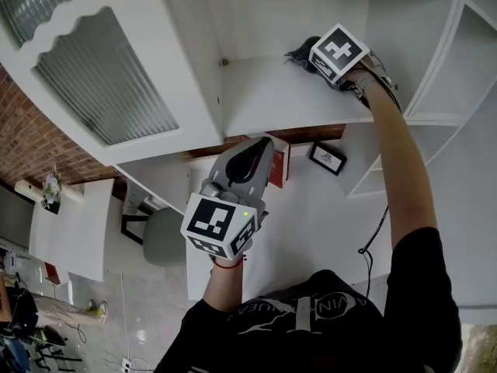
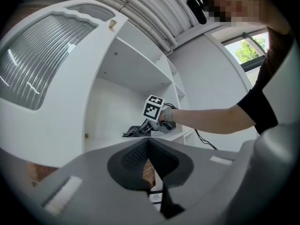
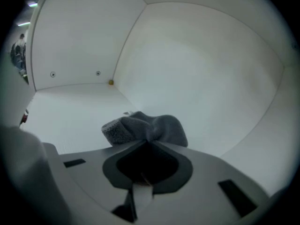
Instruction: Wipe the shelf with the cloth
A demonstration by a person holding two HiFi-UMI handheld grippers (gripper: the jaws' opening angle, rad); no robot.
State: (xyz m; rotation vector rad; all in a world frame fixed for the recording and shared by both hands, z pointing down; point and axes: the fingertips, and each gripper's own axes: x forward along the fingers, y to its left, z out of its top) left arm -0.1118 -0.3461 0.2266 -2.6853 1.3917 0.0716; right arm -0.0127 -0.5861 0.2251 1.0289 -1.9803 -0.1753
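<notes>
A crumpled grey cloth (image 3: 145, 125) lies on the white shelf (image 3: 70, 111) inside the cabinet, near its back wall. My right gripper (image 3: 147, 142) is shut on the cloth, which bulges out past the jaw tips. From the head view the cloth (image 1: 299, 55) is a dark wad at the shelf's (image 1: 264, 92) back right, just left of the right gripper (image 1: 311, 57). My left gripper (image 1: 256, 148) hovers in front of the shelf's front edge and below it, shut with nothing in it. In the left gripper view, the left gripper (image 2: 147, 142) points level at the cloth (image 2: 133, 131) and the right gripper (image 2: 140, 130).
The cabinet door (image 1: 101, 84) with ribbed glass stands swung open at the left. A lower shelf holds a framed picture (image 1: 328, 158) and a red book (image 1: 278, 162). More white compartments (image 1: 450, 115) adjoin on the right. A grey chair (image 1: 159, 235) is below.
</notes>
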